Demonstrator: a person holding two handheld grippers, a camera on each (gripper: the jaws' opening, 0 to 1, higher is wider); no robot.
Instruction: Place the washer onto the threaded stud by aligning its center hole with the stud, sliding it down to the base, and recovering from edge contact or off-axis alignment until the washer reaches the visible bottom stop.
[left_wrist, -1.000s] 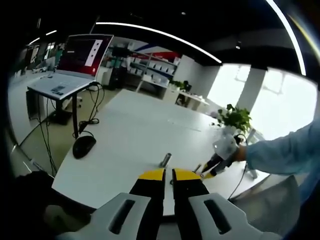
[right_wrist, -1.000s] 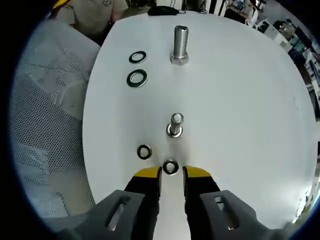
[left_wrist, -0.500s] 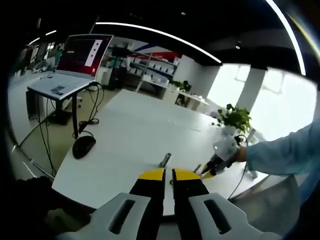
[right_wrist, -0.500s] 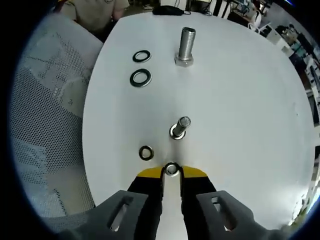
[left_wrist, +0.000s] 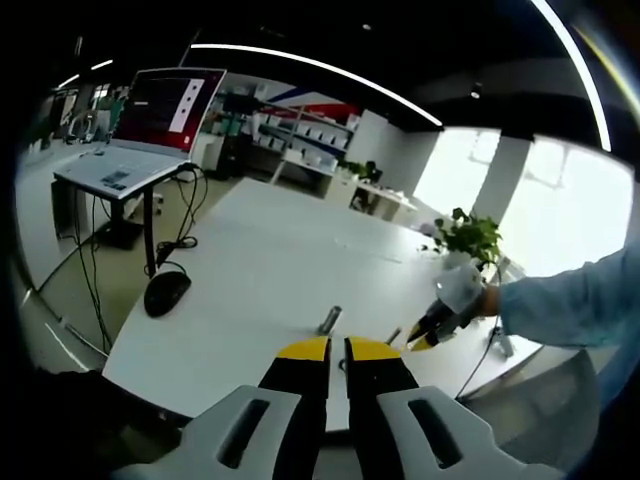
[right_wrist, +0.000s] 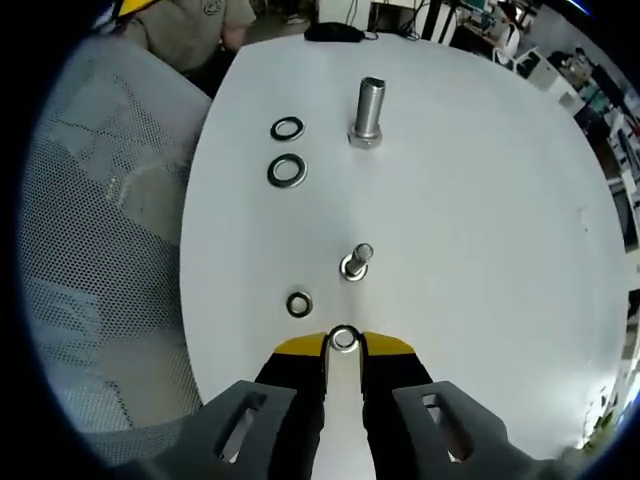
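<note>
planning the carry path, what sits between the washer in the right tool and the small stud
In the right gripper view, the stretch of white table between the held washer and the small stud is bare; a loose washer lies off to the side.

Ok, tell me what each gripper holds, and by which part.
The right gripper pinches a small washer by its outer rim, between the yellow tips. The left gripper holds nothing; its jaws are closed together.
</note>
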